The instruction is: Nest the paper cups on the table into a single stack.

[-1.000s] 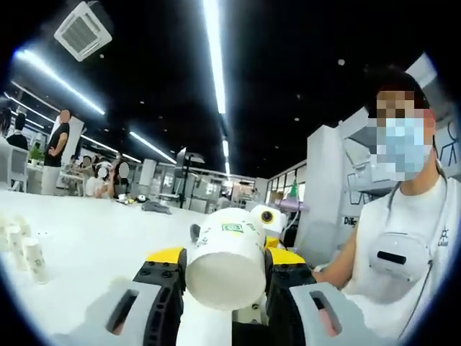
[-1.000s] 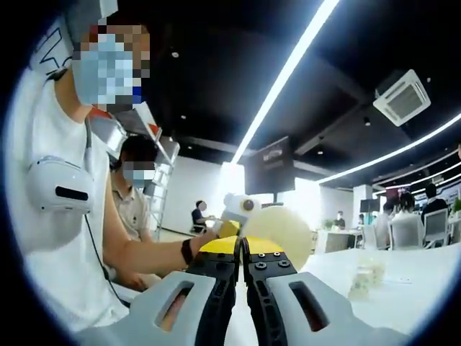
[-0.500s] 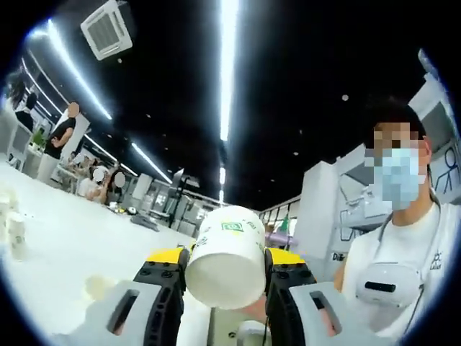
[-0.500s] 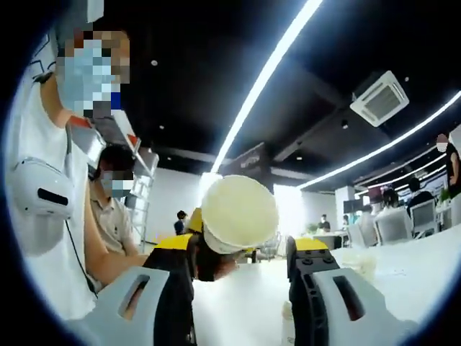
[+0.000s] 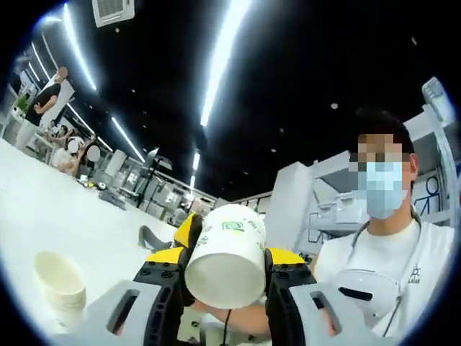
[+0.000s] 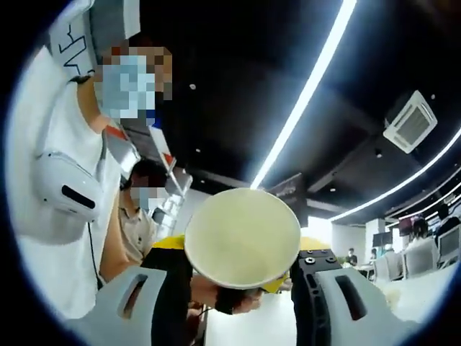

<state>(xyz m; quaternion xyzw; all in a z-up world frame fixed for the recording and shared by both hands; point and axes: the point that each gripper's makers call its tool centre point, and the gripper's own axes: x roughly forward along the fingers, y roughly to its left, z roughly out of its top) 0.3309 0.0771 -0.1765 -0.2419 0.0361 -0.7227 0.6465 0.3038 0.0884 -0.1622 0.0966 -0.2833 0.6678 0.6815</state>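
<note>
The left gripper [image 5: 225, 277] clamps a light, crushable paper cup [image 5: 225, 256] by its sidewall, so gentle pressure suits, while the right gripper [image 6: 241, 277] stands open around its mouth; a stack [image 5: 61, 285] waits at nine o'clock.

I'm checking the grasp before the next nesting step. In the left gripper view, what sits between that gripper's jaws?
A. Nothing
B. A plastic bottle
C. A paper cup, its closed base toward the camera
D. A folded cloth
C: the left gripper is clamped on a white paper cup whose round closed base faces the lens, a green logo on its wall.
</note>
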